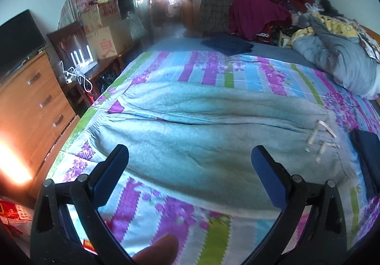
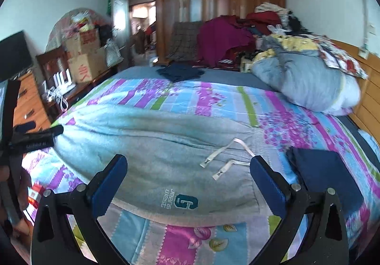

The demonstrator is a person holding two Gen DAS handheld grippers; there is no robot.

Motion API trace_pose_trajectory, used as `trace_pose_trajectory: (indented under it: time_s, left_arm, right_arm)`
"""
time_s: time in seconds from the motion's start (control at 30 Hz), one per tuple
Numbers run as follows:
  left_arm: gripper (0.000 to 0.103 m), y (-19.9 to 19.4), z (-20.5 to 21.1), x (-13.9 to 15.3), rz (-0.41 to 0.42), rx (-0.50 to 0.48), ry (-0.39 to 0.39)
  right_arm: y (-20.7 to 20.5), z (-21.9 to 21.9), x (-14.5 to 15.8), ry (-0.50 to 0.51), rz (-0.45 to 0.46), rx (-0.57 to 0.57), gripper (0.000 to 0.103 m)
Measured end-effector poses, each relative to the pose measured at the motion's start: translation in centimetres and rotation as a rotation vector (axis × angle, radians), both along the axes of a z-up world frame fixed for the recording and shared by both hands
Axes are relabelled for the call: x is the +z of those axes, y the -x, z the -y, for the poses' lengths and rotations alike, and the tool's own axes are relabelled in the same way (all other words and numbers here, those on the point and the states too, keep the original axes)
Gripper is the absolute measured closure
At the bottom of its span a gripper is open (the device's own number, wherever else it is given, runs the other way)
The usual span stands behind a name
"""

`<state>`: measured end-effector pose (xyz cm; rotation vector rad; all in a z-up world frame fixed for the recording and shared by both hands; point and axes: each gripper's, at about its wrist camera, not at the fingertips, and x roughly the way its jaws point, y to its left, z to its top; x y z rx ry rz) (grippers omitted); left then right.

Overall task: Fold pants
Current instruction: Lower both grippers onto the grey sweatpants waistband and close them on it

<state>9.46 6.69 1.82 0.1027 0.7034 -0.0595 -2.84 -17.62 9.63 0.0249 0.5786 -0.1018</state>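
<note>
Currently: pants (image 2: 152, 158) flat ahead, unfolded | left gripper (image 1: 190, 167) wide open, empty | right gripper (image 2: 188, 176) wide open, empty | all folds pending

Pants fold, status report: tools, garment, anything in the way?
Left tool open, right tool open, both empty. Grey pants spread across bed, not yet folded. Folded navy garment beside waistband, apart.

A teal logo, seen upside down, is printed on the pants (image 2: 166, 158) near the waistband: a large "G" in a badge with "JEANS WEST" beside it. Red characters are printed on the cardboard boxes (image 2: 84, 68), and small lettering on the left gripper (image 2: 35, 139); neither can be read.
</note>
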Motion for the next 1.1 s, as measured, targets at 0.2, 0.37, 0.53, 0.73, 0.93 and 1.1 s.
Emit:
trace_pose_trajectory:
  time_s: [0.2, 0.37, 0.53, 0.73, 0.93, 1.1]
  left_arm:
    - [0.001, -9.7, -3.4, -2.0, -0.015, 0.057, 0.001]
    - [0.0, -17.1, -4.0, -3.9, 0.006, 0.107, -0.048]
    - [0.0, -22.8, -2.9, -6.1, -0.071, 0.08, -0.106]
    - [0.0, -27.5, -3.3, -4.3, -0.146, 0.006, -0.111]
    - [0.0, -34.4, -6.5, -0.7, -0.181, -0.026, -0.103]
    - [0.0, -40.0, -8.7, -2.3, -0.345, -0.075, -0.023]
  right_arm:
    - [-10.6, 1.2, -2.6, -0.051, -0.086, 0.099, 0.0]
    - [-20.8, 0.9, -5.6, -0.027, -0.135, 0.152, 0.0]
    - [-27.8, -0.1, -7.3, -0.002, -0.203, 0.2, 0.0]
    - [-33.4, 0.4, -4.8, -0.043, -0.275, 0.241, 0.0]
    - [-38.3, 2.4, 0.7, -0.021, -0.268, 0.279, 0.0]
    - [-42.7, 2.0, 3.1, 0.04, -0.277, 0.361, 0.0]
